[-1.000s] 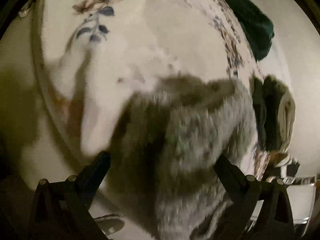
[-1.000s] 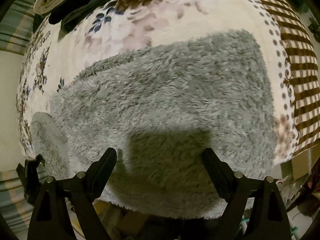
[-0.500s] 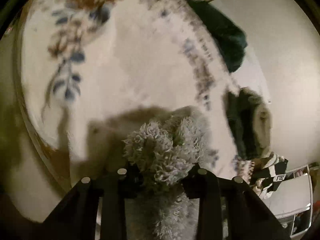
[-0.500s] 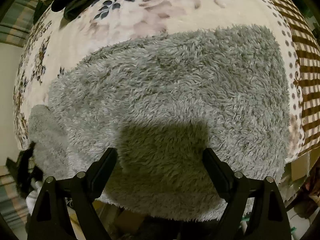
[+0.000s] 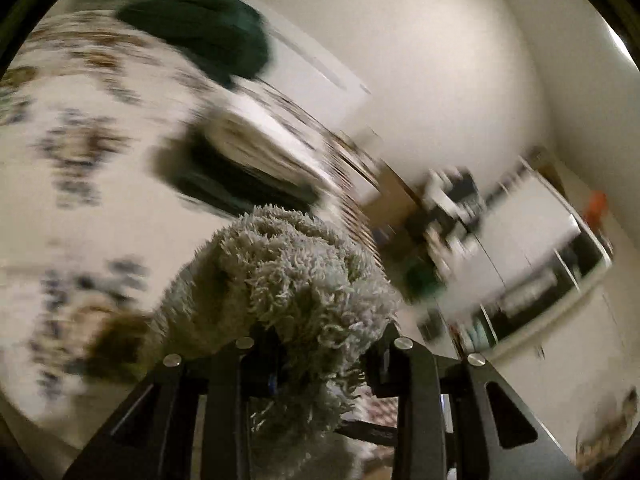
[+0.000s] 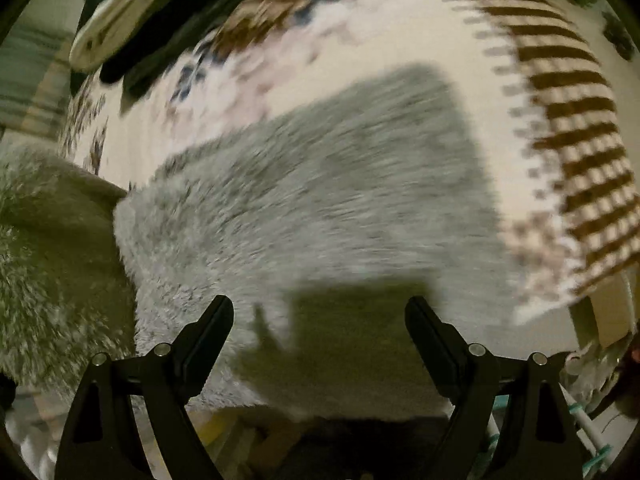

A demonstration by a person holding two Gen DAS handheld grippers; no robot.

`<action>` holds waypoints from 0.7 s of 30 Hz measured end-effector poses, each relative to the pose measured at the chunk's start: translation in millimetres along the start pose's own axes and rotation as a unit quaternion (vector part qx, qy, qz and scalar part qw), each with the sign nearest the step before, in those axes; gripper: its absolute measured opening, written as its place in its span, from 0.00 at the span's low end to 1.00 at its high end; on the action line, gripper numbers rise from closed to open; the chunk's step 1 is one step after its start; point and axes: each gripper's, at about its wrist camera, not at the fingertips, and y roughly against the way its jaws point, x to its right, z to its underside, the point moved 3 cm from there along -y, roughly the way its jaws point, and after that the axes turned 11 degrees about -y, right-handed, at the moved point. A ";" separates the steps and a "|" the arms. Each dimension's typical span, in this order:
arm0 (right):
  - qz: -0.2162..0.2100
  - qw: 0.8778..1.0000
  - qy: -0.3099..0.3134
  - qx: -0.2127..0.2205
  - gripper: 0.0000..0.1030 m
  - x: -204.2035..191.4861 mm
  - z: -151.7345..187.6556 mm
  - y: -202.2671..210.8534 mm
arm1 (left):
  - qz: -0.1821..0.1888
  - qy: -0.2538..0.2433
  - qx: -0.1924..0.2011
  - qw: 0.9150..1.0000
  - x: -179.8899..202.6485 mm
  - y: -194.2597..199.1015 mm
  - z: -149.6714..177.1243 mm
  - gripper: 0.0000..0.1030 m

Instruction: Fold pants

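Left tool (image 5: 320,364) clamped shut on fabric; right tool (image 6: 320,320) spread wide.

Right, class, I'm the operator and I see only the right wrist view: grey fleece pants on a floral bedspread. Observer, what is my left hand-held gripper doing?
Observer: The left hand-held gripper is shut on a bunch of the pants.
Operator: Anything behind that bunch?
Observer: A dark green garment lies at the bedspread's far edge.
Operator: And past the bed?
Observer: A white wall and some blurred furniture.
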 end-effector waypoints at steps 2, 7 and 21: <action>0.003 1.000 -0.018 0.012 0.87 23.8 -5.1 17.0 | 0.015 -0.025 -0.025 0.999 32.7 -30.6 11.1 0.26; 0.027 0.996 -0.069 0.039 0.87 105.5 -21.3 53.1 | 0.052 -0.071 -0.104 0.991 97.0 -117.0 59.5 0.26; 0.005 0.986 -0.161 0.042 0.87 201.0 -35.3 65.3 | 0.079 -0.113 -0.260 0.956 150.2 -169.5 96.9 0.91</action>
